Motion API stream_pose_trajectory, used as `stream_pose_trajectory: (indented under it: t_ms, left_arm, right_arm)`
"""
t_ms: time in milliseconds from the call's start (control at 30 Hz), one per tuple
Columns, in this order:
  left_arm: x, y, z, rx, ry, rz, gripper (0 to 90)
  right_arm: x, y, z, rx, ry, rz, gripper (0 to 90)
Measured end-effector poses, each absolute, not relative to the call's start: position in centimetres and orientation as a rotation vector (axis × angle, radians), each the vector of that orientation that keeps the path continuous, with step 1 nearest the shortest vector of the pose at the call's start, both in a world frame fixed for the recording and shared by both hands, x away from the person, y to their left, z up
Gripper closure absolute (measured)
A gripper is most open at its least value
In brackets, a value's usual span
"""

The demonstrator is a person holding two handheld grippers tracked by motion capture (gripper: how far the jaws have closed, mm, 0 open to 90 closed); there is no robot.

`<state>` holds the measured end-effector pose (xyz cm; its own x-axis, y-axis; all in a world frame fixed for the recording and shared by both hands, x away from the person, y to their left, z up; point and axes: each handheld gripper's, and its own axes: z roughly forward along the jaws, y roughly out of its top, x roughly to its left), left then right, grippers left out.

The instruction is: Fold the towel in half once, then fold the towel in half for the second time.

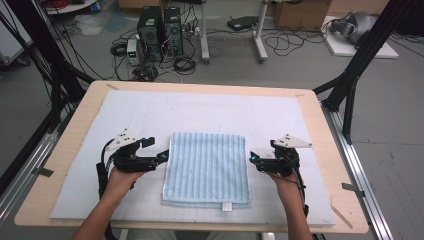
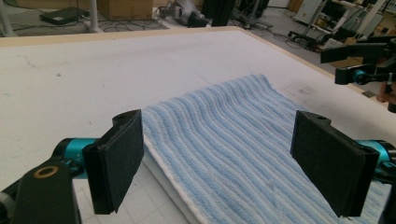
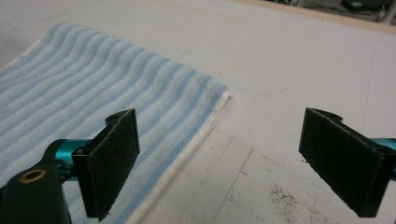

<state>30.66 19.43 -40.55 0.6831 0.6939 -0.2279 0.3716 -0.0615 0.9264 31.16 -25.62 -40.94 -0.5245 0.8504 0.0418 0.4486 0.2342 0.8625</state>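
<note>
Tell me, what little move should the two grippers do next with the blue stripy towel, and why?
Probably draw both grippers back, away from the towel. It already lies folded and flat on the white mat. The left gripper and right gripper sit at its two side edges with fingers wide open and nothing between them, so the fold looks finished.

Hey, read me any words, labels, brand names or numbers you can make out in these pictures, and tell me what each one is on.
No text can be read anywhere.
Small white tag on the near edge of the blue striped towel: too small to read.
Computer towers on the floor beyond the table: any markings are too blurred to read.
</note>
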Motion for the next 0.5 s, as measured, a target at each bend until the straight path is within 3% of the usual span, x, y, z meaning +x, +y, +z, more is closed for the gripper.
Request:
stream_pose_trajectory:
  t_ms: [500]
  left_arm:
    - [31.7,19.7,-39.9,1.711,0.868,0.355,18.3]
  right_arm:
    - [30.7,-25.8,-40.3,1.140,2.114,1.237,11.5]
